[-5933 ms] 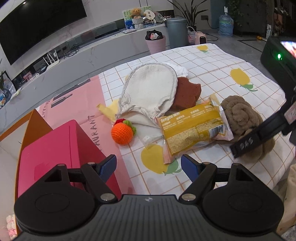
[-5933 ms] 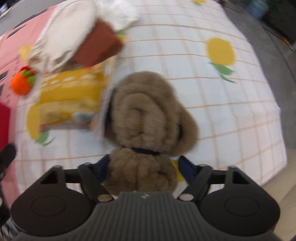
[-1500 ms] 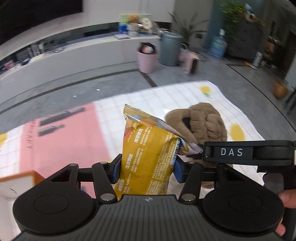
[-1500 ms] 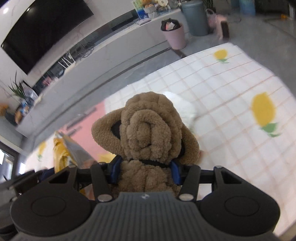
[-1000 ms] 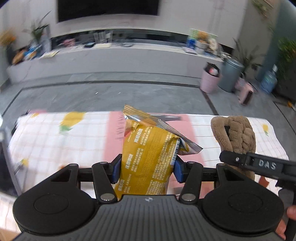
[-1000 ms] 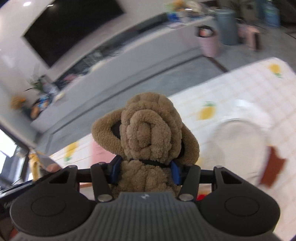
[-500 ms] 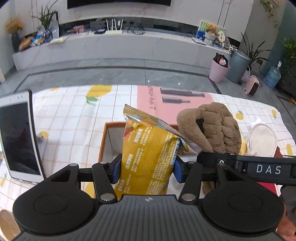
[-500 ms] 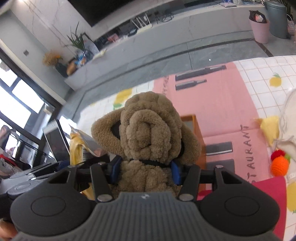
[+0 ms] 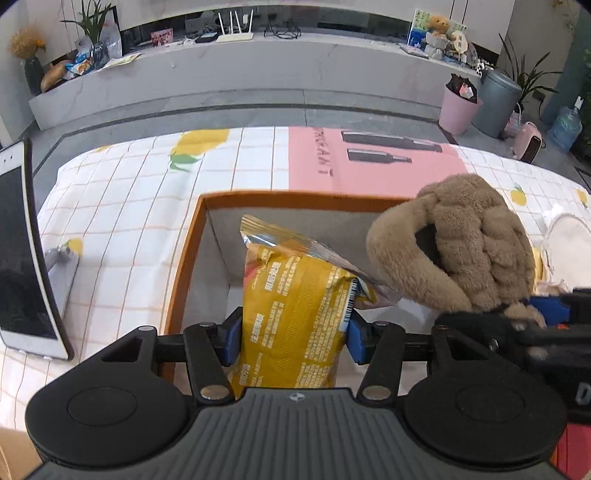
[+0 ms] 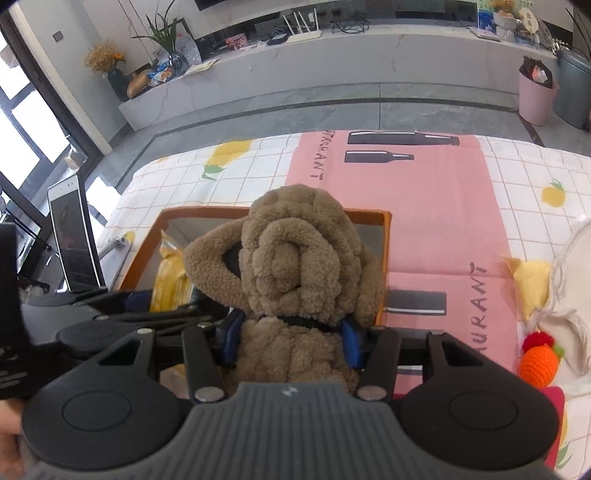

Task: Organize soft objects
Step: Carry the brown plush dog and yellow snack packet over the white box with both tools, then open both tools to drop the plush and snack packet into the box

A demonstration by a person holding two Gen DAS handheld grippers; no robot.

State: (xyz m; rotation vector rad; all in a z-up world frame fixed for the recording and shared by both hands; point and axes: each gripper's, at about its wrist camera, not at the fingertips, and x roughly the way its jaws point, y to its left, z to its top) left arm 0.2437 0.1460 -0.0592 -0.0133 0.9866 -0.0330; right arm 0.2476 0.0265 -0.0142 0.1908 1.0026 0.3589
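While both hang over the box [image 9: 192, 240], left gripper [image 9: 293, 334] clamps the packet [image 9: 295, 317]; right gripper [image 10: 291, 341] clamps the plush [image 10: 295, 251], near the box's right rim.

The brown plush toy [image 10: 299, 266] hides most of the orange box [image 10: 384, 236] floor in the right wrist view. The yellow snack bag [image 9: 295, 325] covers the box bottom in the left wrist view. The phone [image 9: 18, 258] is cut by the left edge.

Propped phone [image 9: 22, 258], pink bin [image 9: 460, 110], router [image 9: 234, 35].
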